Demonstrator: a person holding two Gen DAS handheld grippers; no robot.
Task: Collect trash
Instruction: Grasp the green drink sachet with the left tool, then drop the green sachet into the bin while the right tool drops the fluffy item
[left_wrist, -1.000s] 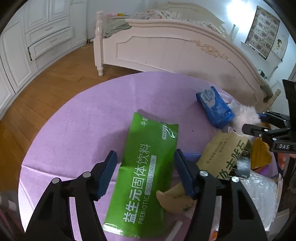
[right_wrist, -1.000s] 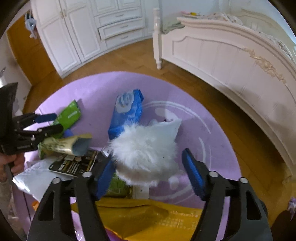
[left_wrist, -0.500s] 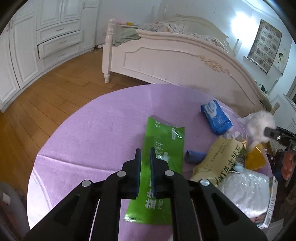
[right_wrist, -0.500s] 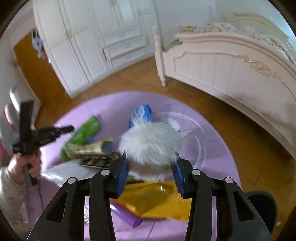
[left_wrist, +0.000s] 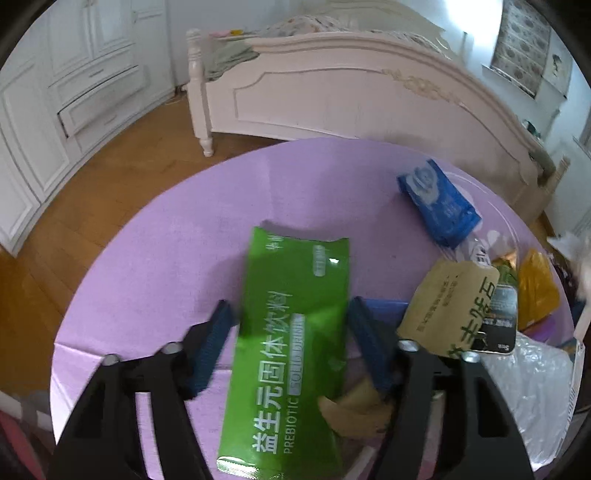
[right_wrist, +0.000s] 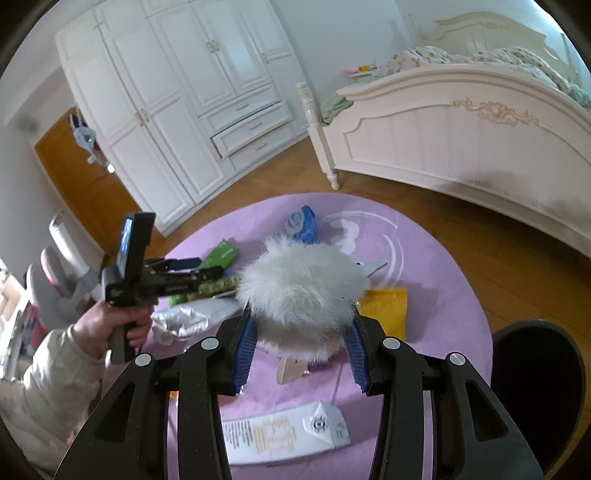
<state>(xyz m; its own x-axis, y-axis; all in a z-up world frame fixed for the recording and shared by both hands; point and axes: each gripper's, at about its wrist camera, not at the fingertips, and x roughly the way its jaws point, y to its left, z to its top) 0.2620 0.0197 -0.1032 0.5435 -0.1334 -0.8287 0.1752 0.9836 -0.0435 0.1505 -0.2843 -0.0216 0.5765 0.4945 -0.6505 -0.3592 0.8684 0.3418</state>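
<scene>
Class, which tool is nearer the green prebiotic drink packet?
Left. The left tool straddles the green packet, jaws opening; the right tool grips the white fluffy ball farther away.

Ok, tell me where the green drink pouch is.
Left wrist view: the green drink pouch lies flat on the purple mat, between the opening left tongs, left of the tan paper bag.
</scene>
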